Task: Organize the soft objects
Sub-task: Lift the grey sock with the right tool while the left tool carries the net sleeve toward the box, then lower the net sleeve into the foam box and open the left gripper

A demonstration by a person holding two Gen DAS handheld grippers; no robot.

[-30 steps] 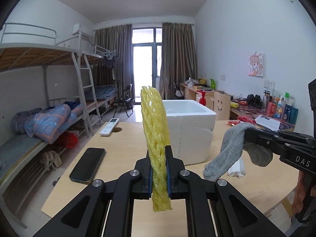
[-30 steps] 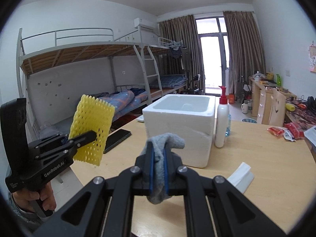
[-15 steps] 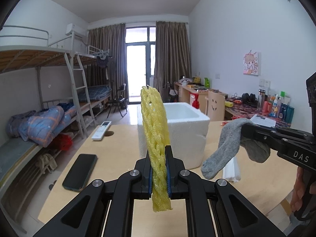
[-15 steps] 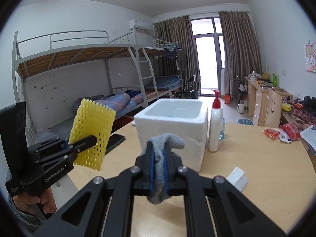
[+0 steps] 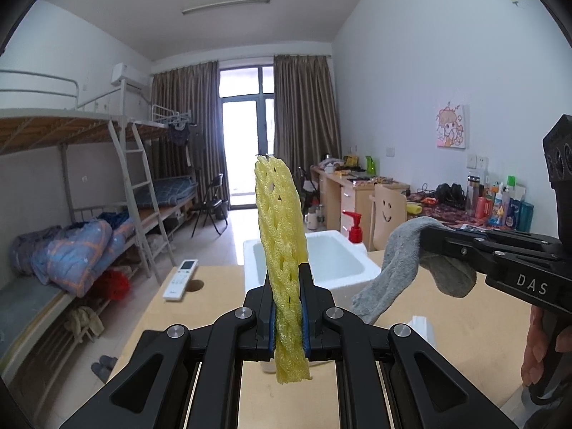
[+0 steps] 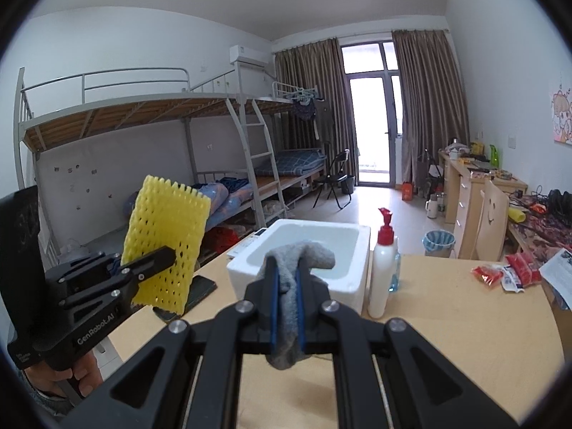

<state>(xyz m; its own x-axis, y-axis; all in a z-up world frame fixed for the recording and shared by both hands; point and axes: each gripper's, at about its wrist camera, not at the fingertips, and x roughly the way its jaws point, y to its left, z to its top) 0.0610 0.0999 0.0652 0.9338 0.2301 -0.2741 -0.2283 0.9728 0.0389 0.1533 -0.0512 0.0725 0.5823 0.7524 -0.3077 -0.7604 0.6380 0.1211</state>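
On the table (image 6: 464, 321) a foam box (image 6: 343, 279) stands toward the far edge. Just right of it stands a pump bottle (image 6: 384, 271); left of the box lie a remote control (image 5: 180, 279), farther, and a phone (image 6: 200, 287), nearer. Snack packets (image 6: 507, 273) lie at the table's right. Bunk beds (image 6: 143, 118) line the left wall, desks (image 6: 475, 186) the right.
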